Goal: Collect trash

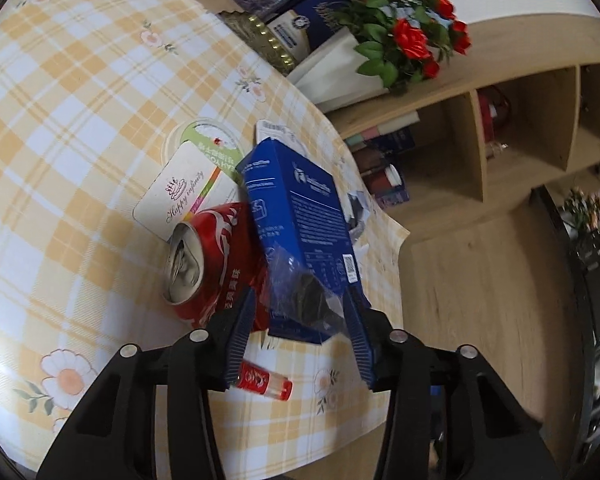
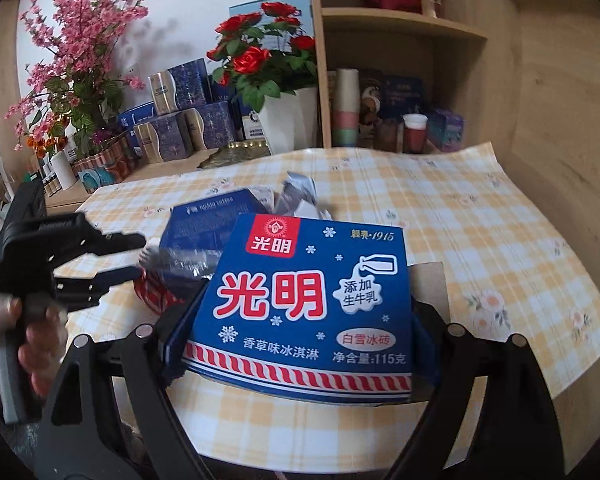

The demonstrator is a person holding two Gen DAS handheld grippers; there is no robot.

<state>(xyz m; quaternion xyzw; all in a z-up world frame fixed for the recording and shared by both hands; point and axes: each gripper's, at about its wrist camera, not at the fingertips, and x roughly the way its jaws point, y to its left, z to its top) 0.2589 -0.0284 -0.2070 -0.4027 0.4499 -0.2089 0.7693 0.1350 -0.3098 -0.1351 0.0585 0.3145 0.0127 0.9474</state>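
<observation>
In the left wrist view my left gripper point(image 1: 300, 332) is shut on a crumpled clear plastic wrapper point(image 1: 300, 300) that lies against a blue coffee box point(image 1: 296, 216). A crushed red cola can point(image 1: 208, 264) lies just left of the box, beside a white card point(image 1: 176, 192) and a green-and-white lid point(image 1: 208, 140). A small red tube point(image 1: 264, 380) lies under the left finger. In the right wrist view my right gripper point(image 2: 300, 344) is shut on a blue ice cream box point(image 2: 312, 304) held above the table. The left gripper point(image 2: 112, 264) shows at left there.
The table has a yellow checked cloth point(image 1: 80, 100). At its far edge stand a potted red rose point(image 2: 268, 60), pink flowers point(image 2: 80, 52), blue boxes and tins point(image 2: 180, 120). A wooden shelf unit point(image 2: 400, 80) with cups stands behind. Crumpled silver wrappers point(image 2: 300, 196) lie past the coffee box.
</observation>
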